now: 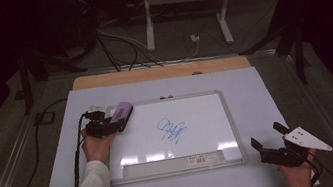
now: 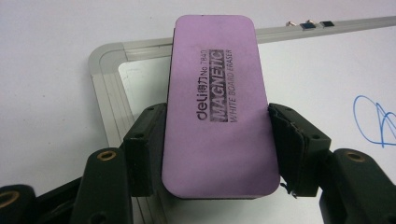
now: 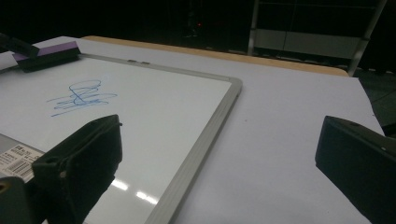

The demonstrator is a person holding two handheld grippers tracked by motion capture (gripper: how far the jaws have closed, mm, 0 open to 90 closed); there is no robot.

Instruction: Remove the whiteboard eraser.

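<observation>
Left gripper view: eraser (image 2: 219, 107) between tool (image 2: 217, 149) jaws.

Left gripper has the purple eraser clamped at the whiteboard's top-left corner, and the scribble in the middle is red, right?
Not quite: the scribble is blue, as the high view shows. The left gripper does clamp the purple eraser at the whiteboard's top-left corner.

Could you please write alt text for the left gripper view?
A purple whiteboard eraser sits clamped between the left gripper's two black jaws, above the top-left corner of a whiteboard. Part of a blue scribble shows at the right edge.
</observation>
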